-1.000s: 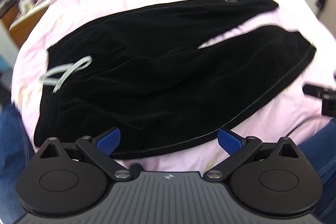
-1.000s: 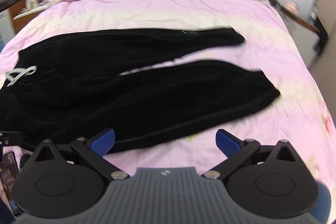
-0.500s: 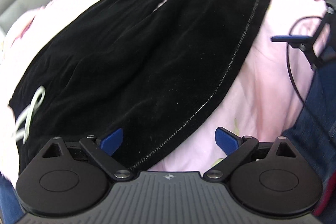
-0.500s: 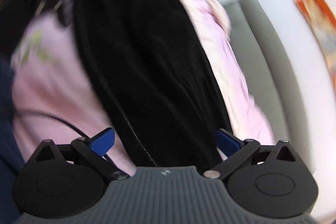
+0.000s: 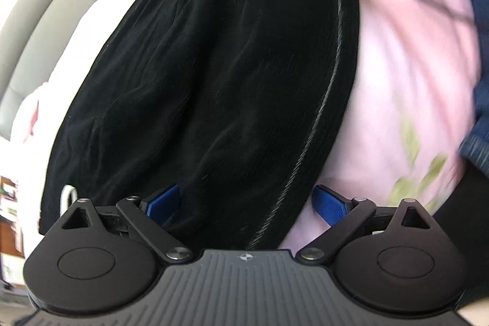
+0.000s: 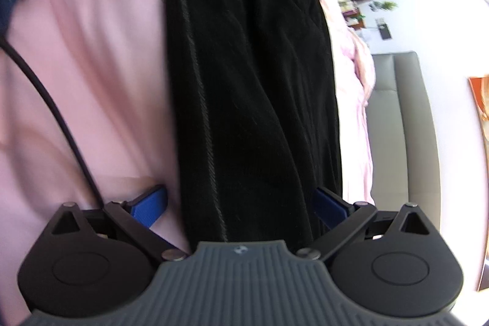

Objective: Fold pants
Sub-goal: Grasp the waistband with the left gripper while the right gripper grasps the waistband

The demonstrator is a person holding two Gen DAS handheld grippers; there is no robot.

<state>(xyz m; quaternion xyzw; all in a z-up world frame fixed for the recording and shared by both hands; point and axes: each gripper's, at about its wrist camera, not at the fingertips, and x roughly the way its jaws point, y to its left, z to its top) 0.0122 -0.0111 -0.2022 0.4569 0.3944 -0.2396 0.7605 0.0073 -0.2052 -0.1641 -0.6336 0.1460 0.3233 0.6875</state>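
Both tongs are gaping wide, gripping nothing: the left tongs point(image 5: 246, 202) and right tongs point(image 6: 241, 203) are straddling the black pants point(image 5: 214, 66), which are lying on the pink bedsheet point(image 5: 406, 57). A black cable point(image 6: 55, 109) is crossing the sheet beside the right tongs, a grey headboard point(image 6: 400, 127) beyond.

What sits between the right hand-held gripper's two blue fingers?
Right wrist view: the black pants, stitched side seam included, fill the open right hand-held gripper; pink bedsheet beside.

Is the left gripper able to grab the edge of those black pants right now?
Probably yes. The left gripper is open, the black pants and their stitched side seam lie between its fingers, and nothing covers them.
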